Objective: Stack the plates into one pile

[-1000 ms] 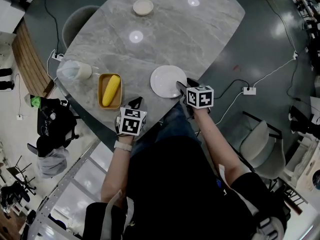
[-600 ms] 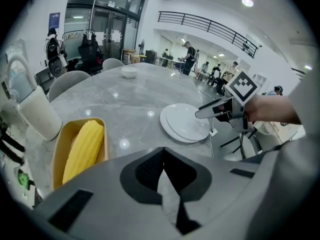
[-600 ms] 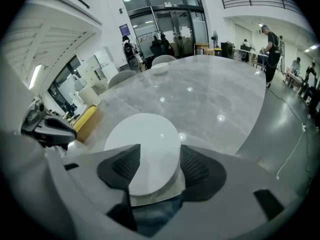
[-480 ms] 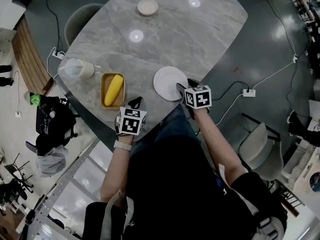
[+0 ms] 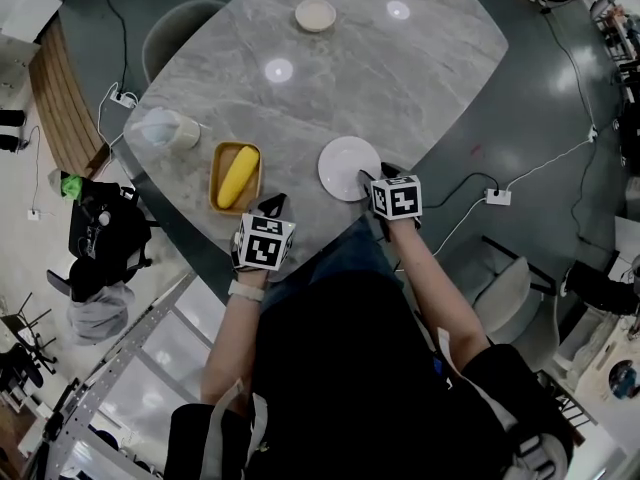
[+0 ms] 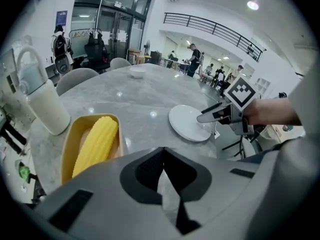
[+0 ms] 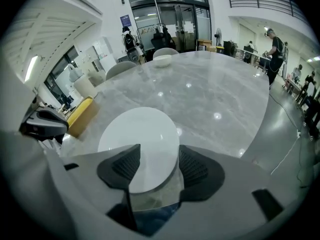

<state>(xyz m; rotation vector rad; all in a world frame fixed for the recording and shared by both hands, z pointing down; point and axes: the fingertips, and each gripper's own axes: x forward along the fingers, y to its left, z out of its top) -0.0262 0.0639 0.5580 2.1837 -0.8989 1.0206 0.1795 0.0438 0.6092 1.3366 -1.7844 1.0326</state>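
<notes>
We hold the right gripper [image 7: 155,166], jaws just opened wide, astride the near rim of the plate [image 7: 140,134], apparently not pressing it; the left gripper [image 6: 162,169], shut, sits farther off.

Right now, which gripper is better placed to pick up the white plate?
Right. The right gripper has just been opening its jaws, which straddle the white plate at its near edge. The left gripper is shut, nearer the corn tray.

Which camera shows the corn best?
Left gripper view: the corn lies close and large in its yellow tray. The head view shows it small, from above. The right gripper view shows only the tray's side.
</notes>
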